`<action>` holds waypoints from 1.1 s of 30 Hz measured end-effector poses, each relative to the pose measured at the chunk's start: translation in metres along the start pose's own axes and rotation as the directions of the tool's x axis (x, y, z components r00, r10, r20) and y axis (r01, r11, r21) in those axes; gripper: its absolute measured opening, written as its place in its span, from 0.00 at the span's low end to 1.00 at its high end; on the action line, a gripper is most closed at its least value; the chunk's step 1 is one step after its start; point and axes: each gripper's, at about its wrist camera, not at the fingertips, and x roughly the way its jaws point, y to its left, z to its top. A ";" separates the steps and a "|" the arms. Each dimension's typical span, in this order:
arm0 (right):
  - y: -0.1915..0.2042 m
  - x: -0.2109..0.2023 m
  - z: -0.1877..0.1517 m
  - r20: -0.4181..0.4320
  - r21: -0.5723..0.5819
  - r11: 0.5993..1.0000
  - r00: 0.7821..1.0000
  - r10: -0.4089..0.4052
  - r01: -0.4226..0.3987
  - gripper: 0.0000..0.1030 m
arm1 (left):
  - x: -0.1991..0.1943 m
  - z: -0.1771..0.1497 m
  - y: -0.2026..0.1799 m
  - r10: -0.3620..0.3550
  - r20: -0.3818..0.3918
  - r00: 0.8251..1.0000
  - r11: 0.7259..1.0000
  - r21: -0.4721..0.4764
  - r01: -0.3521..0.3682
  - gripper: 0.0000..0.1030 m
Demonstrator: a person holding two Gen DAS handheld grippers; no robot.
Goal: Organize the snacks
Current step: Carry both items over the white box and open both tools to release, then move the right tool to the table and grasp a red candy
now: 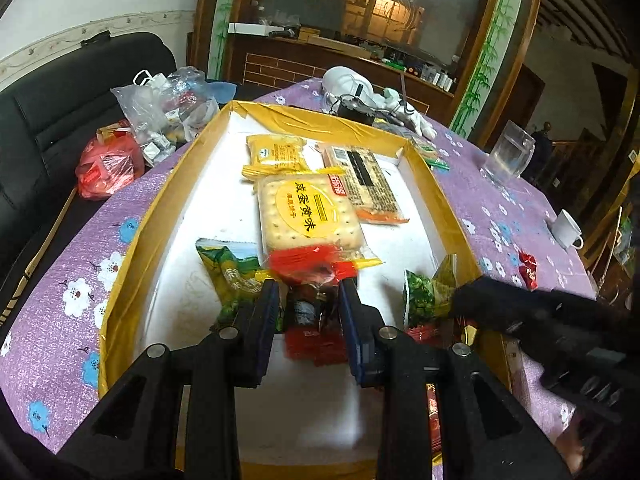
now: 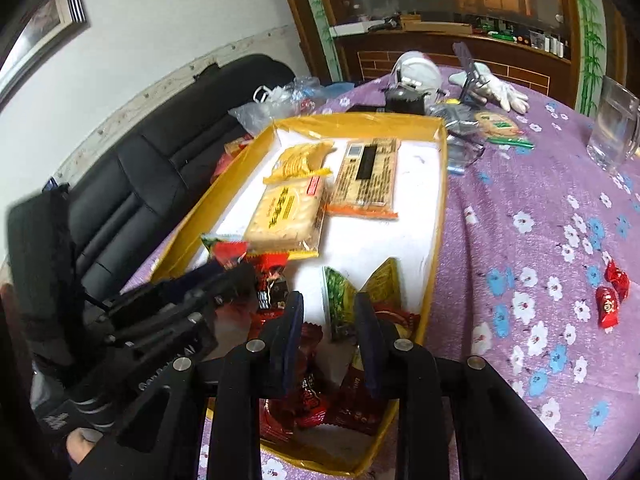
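Note:
A yellow-rimmed box with a white floor sits on the purple floral table. In it lie a cracker pack, a small yellow pack, a brown bar pack and green packets. My left gripper is shut on a red snack packet, held just above the box floor. My right gripper is open over red packets in the box's near corner. Two red candies lie loose on the cloth to the right.
A glass and a white cup stand at the table's right. White gloves, a helmet-like white object and a cable clutter lie behind the box. Plastic bags sit on a black sofa at the left.

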 end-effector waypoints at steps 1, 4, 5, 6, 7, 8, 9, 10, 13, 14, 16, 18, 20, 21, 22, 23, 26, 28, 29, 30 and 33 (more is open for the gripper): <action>-0.002 -0.005 0.001 0.013 0.005 1.000 1.000 0.000 0.000 0.29 | 0.000 0.000 0.000 0.001 0.002 1.000 1.000 -0.002 -0.001 0.29; -0.013 -0.019 0.004 0.046 0.031 0.999 0.999 -0.008 0.007 0.29 | 0.000 0.000 0.002 -0.011 -0.004 1.000 1.000 -0.013 0.011 0.46; -0.019 -0.024 0.004 0.057 0.046 0.999 0.998 -0.013 0.010 0.29 | -0.001 0.000 0.002 -0.011 -0.004 1.000 1.000 -0.012 0.011 0.49; -0.025 -0.028 0.005 0.064 0.057 0.998 0.998 -0.020 0.016 0.29 | -0.002 0.000 0.002 -0.009 0.000 1.000 1.000 -0.008 0.009 0.52; -0.032 -0.032 0.006 0.073 0.071 0.997 0.997 -0.029 0.024 0.29 | -0.002 0.000 0.001 -0.010 0.004 1.000 1.000 -0.003 0.010 0.52; -0.042 -0.038 0.005 0.083 0.092 0.995 0.996 -0.042 0.035 0.29 | -0.003 -0.001 -0.001 -0.011 0.008 1.000 1.000 0.005 0.011 0.52; -0.050 -0.042 0.006 0.089 0.110 0.993 0.995 -0.054 0.044 0.29 | -0.004 -0.001 -0.002 -0.009 0.012 1.000 1.000 0.012 0.009 0.52; -0.060 -0.048 0.005 0.095 0.136 0.989 0.993 -0.067 0.054 0.29 | -0.006 -0.001 -0.004 -0.005 0.020 1.000 1.000 0.020 0.004 0.52; -0.097 -0.064 0.003 0.109 0.221 0.972 0.989 -0.104 0.078 0.29 | -0.011 -0.002 -0.009 0.003 0.035 0.999 0.999 0.039 -0.004 0.52; -0.112 -0.070 0.001 0.108 0.254 0.963 0.986 -0.123 0.093 0.29 | -0.012 -0.003 -0.010 0.002 0.035 0.999 0.999 0.041 -0.004 0.52; -0.139 -0.080 -0.002 0.100 0.308 0.944 0.982 -0.160 0.122 0.29 | -0.016 -0.003 -0.014 -0.006 0.036 0.999 0.999 0.044 0.004 0.52; -0.161 -0.088 -0.005 0.095 0.342 0.927 0.976 -0.198 0.155 0.29 | -0.022 -0.001 -0.018 -0.005 0.049 0.999 0.999 0.049 0.003 0.52; -0.183 -0.090 -0.006 0.067 0.372 0.906 0.968 -0.243 0.202 0.29 | -0.029 0.000 -0.024 -0.013 0.065 0.998 0.998 0.060 0.009 0.52; -0.192 -0.089 -0.007 0.052 0.386 0.897 0.966 -0.255 0.216 0.29 | -0.031 0.001 -0.027 -0.015 0.067 0.998 0.998 0.066 0.011 0.52; -0.208 -0.086 -0.007 0.026 0.410 0.882 0.964 -0.265 0.231 0.29 | -0.033 0.001 -0.030 -0.020 0.070 0.997 0.997 0.073 0.015 0.52; -0.216 -0.084 -0.008 0.017 0.421 0.876 0.963 -0.269 0.237 0.29 | -0.035 0.000 -0.034 -0.025 0.072 0.997 0.997 0.081 0.019 0.52; -0.241 -0.066 -0.007 -0.053 0.415 0.868 0.960 -0.275 0.272 0.29 | -0.038 -0.002 -0.048 -0.037 0.065 0.997 0.992 0.121 0.029 0.52; -0.253 -0.055 -0.007 -0.082 0.411 0.868 0.959 -0.270 0.280 0.29 | -0.040 -0.004 -0.057 -0.045 0.061 0.997 0.988 0.148 0.036 0.52; -0.257 -0.050 -0.005 -0.092 0.398 0.870 0.956 -0.279 0.292 0.29 | -0.041 -0.005 -0.060 -0.049 0.058 0.997 0.987 0.157 0.040 0.52; -0.260 -0.048 -0.002 -0.090 0.388 0.871 0.953 -0.289 0.301 0.30 | -0.042 -0.006 -0.064 -0.056 0.056 0.997 0.985 0.168 0.046 0.52; -0.266 -0.036 0.006 -0.096 0.363 0.889 0.960 -0.263 0.280 0.30 | -0.043 -0.008 -0.074 -0.061 0.053 0.997 0.980 0.194 0.050 0.52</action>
